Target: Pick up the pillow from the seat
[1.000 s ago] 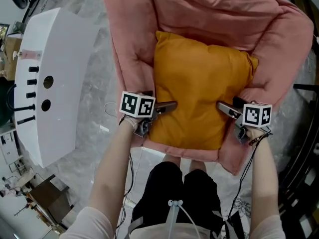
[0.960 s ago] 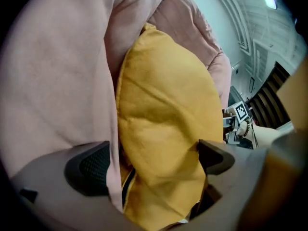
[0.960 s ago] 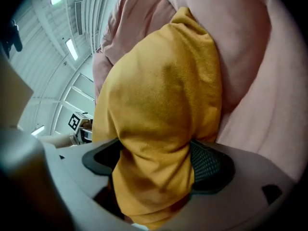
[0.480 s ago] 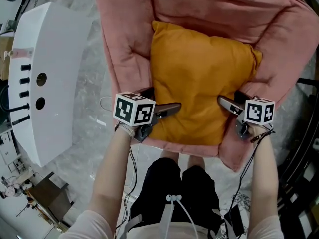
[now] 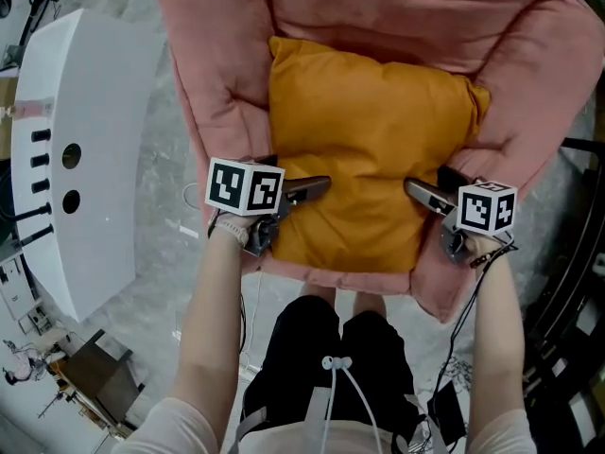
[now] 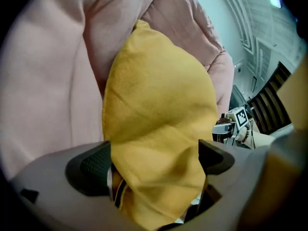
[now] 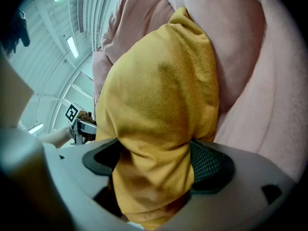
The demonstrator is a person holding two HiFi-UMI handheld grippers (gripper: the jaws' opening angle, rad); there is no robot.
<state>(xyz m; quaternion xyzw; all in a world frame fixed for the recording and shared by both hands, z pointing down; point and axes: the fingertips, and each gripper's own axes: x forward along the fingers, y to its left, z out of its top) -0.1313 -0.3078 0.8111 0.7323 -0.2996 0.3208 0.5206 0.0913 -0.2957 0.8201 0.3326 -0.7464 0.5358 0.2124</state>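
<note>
A mustard-yellow pillow (image 5: 364,145) lies on the seat of a pink padded chair (image 5: 227,93). My left gripper (image 5: 307,190) is shut on the pillow's left edge, and the fabric bunches between its jaws in the left gripper view, pillow (image 6: 154,124). Over on the pillow's right edge my right gripper (image 5: 425,195) is shut too, and in the right gripper view the cloth of the pillow (image 7: 159,109) fills the gap between the pads (image 7: 209,165). The pillow's near edge sits close to the seat's front rim.
A white curved cabinet (image 5: 80,149) with round holes stands left of the chair on a grey marbled floor (image 5: 180,244). Black railings (image 5: 577,282) run along the right. The person's legs (image 5: 340,357) are just in front of the seat.
Both grippers and the pillow have shifted slightly left in the head view, and the pillow's near edge looks drawn a little toward the seat front. Grips unchanged.
</note>
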